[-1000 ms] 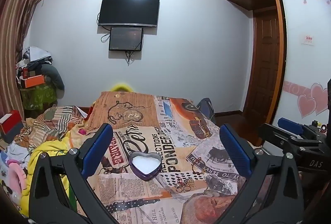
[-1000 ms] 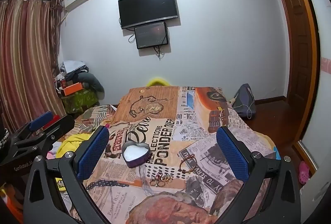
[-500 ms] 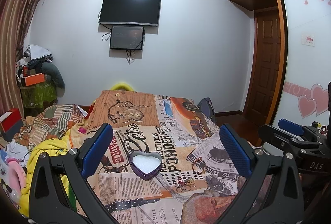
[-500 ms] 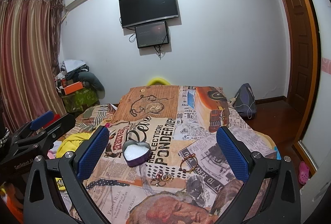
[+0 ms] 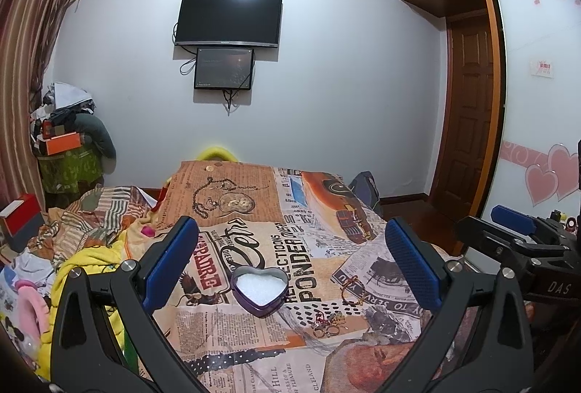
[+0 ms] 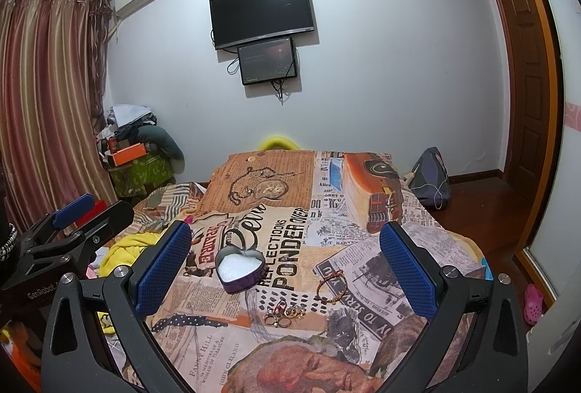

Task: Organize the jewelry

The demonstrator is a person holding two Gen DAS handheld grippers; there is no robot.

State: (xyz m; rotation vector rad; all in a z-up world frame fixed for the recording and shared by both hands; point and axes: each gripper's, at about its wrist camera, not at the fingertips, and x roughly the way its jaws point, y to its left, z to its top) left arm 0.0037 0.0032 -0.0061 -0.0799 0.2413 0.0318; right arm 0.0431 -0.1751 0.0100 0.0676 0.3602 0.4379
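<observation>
A purple heart-shaped box [image 5: 260, 290] with white lining sits open on the printed bedspread; it also shows in the right wrist view [image 6: 238, 268]. A beaded bracelet [image 5: 351, 290] [image 6: 329, 286] lies to its right. A cluster of small rings [image 5: 327, 324] [image 6: 285, 314] lies nearer me. My left gripper [image 5: 290, 266] is open and empty, above and short of the box. My right gripper [image 6: 285, 269] is open and empty, above the rings and bracelet. Each gripper shows at the edge of the other's view [image 5: 523, 247] [image 6: 61, 240].
The bed [image 6: 254, 356] is covered with a newspaper-print spread. Yellow blanket and clothes [image 5: 90, 269] pile at its left. A cluttered stand [image 5: 69, 157] is at far left, a bag [image 6: 432, 178] and wooden door [image 5: 468, 117] at right. A TV [image 5: 228, 19] hangs ahead.
Both grippers have drifted slightly, the views tilting a little downward. Jaws stay open. The jewelry and box have not moved.
</observation>
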